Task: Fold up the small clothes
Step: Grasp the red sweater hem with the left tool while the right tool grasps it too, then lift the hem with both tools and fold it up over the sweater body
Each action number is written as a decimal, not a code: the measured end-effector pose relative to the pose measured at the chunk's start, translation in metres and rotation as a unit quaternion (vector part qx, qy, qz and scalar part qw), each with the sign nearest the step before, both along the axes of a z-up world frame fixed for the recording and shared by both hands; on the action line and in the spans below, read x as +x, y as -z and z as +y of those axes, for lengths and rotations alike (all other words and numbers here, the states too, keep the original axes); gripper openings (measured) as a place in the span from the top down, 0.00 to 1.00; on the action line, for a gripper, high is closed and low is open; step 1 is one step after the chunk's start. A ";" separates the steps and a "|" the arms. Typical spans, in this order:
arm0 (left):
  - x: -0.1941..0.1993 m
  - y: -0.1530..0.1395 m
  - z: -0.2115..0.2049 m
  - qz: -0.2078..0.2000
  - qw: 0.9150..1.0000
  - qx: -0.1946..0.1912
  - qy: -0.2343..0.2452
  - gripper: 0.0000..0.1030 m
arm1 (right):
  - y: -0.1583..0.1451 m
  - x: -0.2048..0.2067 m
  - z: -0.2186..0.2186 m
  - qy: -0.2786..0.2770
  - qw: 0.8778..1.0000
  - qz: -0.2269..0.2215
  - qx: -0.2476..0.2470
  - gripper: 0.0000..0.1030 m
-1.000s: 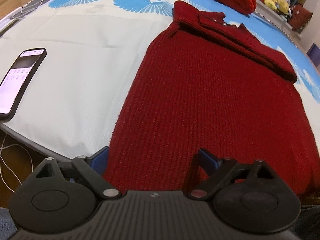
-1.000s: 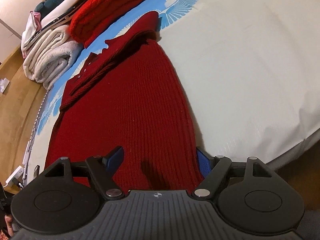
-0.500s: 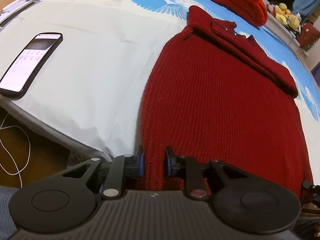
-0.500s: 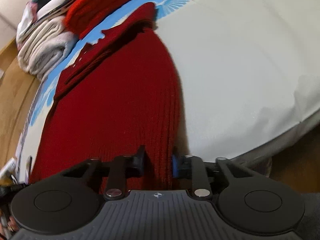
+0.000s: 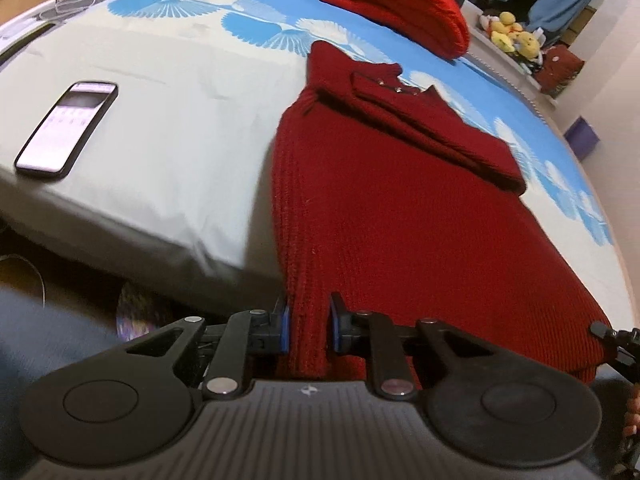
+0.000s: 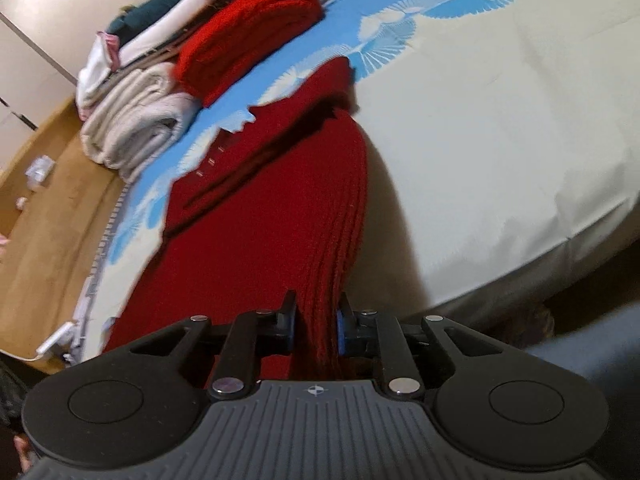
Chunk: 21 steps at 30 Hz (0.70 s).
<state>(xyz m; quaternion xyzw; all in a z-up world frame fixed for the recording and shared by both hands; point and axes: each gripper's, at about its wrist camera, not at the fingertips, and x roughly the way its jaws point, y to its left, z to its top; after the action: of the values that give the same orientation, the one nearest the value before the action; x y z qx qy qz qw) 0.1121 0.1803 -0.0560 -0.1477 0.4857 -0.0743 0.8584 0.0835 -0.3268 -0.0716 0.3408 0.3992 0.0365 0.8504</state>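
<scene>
Both tongs are clenching the near hem of the dark red sweater (image 5: 400,208): left tongs (image 5: 308,330) at one corner, right tongs (image 6: 316,330) at the other, having just closed; it is stretching ahead across the bed (image 5: 160,152).

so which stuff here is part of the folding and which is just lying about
In the job: dark red sweater, its hem pinched by left tongs and right tongs.

Lying about: phone, folded red knit, white towels, yellow plush toys.
</scene>
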 end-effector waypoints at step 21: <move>0.251 -0.090 -0.003 -0.047 0.995 -0.055 -0.072 0.92 | -0.060 0.202 -0.050 0.090 0.994 -0.041 0.037 0.89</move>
<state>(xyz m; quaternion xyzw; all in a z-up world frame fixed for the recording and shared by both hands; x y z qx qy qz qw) 0.3630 0.1773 0.0344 -0.2257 0.4280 -0.0464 0.8739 0.2852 -0.3769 -0.0119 0.4045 0.3301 -0.0114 0.8528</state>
